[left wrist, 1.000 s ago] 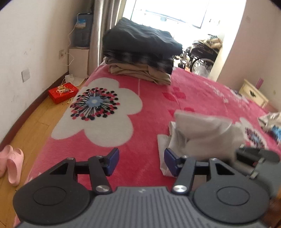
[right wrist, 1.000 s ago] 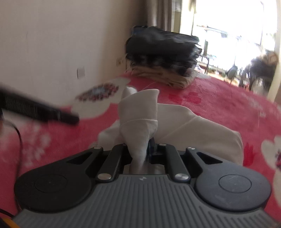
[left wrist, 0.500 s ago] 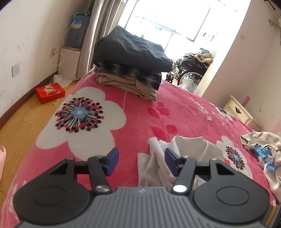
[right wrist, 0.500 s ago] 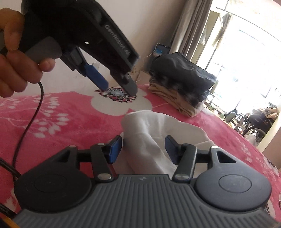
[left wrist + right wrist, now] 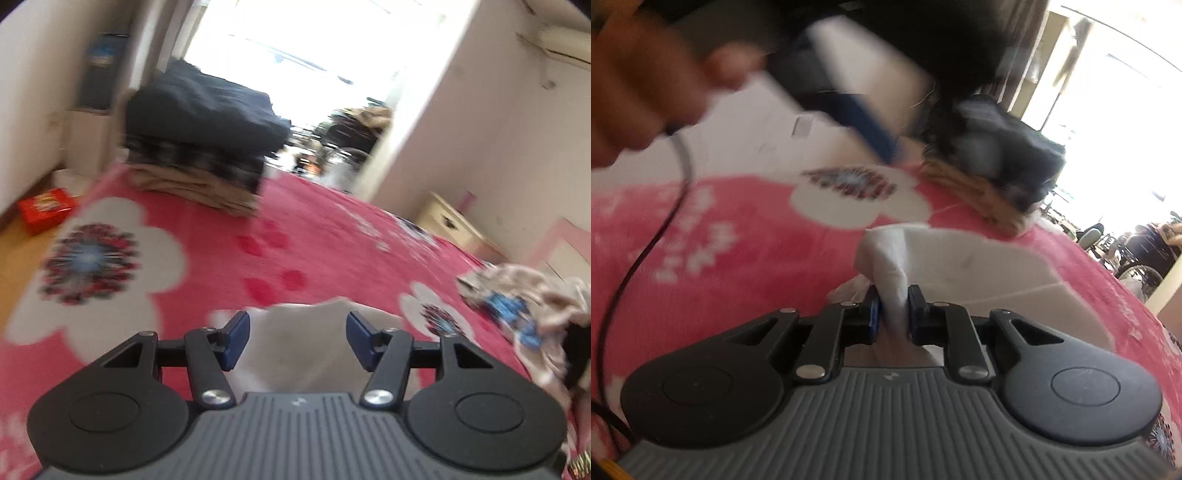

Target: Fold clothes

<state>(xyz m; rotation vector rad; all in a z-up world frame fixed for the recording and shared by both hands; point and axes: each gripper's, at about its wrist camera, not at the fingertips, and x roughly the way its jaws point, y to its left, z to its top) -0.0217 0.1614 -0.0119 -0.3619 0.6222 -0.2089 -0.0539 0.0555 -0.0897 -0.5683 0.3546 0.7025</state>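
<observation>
A white garment [image 5: 960,266] lies bunched on the pink flowered blanket [image 5: 701,240]. My right gripper [image 5: 891,312] is shut on a pinched fold of it near its left end. In the left wrist view the garment [image 5: 299,347] lies between and under the jaws of my left gripper [image 5: 297,341], which is open and empty just above it. The left gripper also shows in the right wrist view [image 5: 864,122], blurred, high over the bed, held by a hand [image 5: 639,92].
A stack of folded dark and tan clothes [image 5: 199,147] sits at the bed's far end. A crumpled beige and blue garment [image 5: 524,306] lies at the right. A red box [image 5: 46,208] is on the wood floor at left. A nightstand [image 5: 450,225] stands by the right wall.
My right gripper has closed on a fold of the white garment; it was open half a second ago. My left gripper has moved over the garment, still open.
</observation>
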